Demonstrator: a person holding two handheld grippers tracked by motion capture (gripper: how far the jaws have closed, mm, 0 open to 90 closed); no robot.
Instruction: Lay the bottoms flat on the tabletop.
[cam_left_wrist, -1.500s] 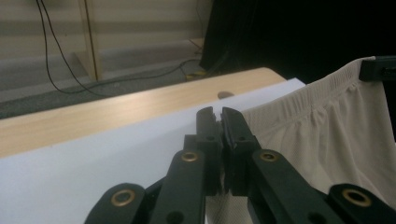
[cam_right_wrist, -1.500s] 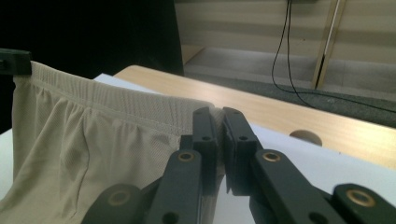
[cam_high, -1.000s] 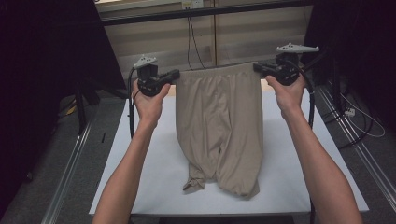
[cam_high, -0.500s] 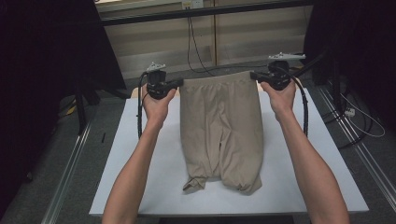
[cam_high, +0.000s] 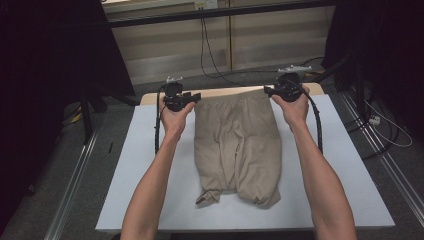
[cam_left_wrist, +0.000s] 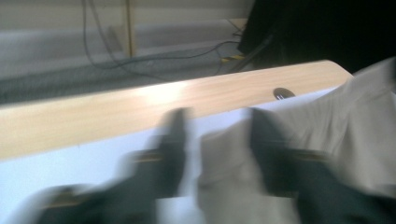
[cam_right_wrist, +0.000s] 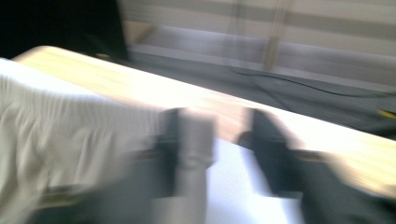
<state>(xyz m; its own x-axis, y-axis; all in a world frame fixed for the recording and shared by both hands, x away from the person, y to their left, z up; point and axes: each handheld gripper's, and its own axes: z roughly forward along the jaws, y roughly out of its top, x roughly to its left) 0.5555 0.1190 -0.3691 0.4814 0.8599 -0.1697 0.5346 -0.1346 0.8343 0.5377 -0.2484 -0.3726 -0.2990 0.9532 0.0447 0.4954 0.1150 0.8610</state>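
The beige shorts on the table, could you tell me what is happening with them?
A person holds a tool in each hand at the waistband end of the beige shorts, which lie flat on the white table. The left tool and the right tool have just been opening; a waistband corner sits loosely between each one's jaws, so they appear to be letting go.

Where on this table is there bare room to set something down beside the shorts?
Bare white tabletop lies left of the beige shorts, and another strip right of them, each crossed by a forearm. The far edge is crowded: left gripper and right gripper flank the waistband.
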